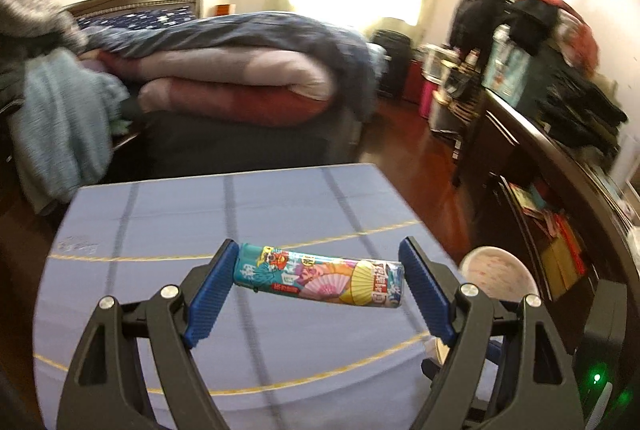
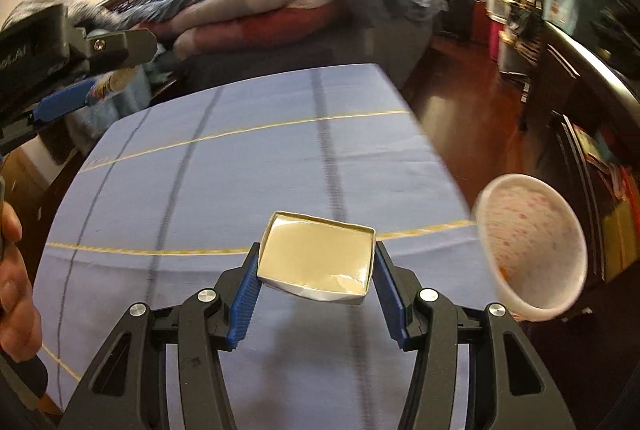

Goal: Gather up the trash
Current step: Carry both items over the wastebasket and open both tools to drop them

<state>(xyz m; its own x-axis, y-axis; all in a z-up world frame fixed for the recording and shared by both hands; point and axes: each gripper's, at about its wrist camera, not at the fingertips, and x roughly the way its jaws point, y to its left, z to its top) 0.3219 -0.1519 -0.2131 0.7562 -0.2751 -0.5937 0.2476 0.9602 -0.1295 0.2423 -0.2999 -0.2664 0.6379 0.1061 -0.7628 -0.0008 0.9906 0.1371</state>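
1. A colourful printed can (image 1: 320, 276) is being held lengthwise in the left gripper (image 1: 318, 286), its two ends being pinched between the blue pads (image 1: 210, 294), clear above the blue checked worktop (image 1: 160, 230).
2. A small open paper box (image 2: 316, 256) is being clasped by its side walls in the right gripper (image 2: 316, 290); the box is being shown empty, with only a torn inner corner.
3. Both pieces of trash are judged to be on their way to the bin (image 2: 532, 250), so both grips are best being kept firm and level until each piece is hanging over the opening; the thin box should not be squeezed harder, or it may buckle and slip.
4. The white speckled bin is being seen just off the worktop's right edge, near the right gripper. Its mouth is being shown tilted toward the camera, and nothing can be made out inside it.
5. One piece at a time is better being let go, the box first, since it is nearer the bin.
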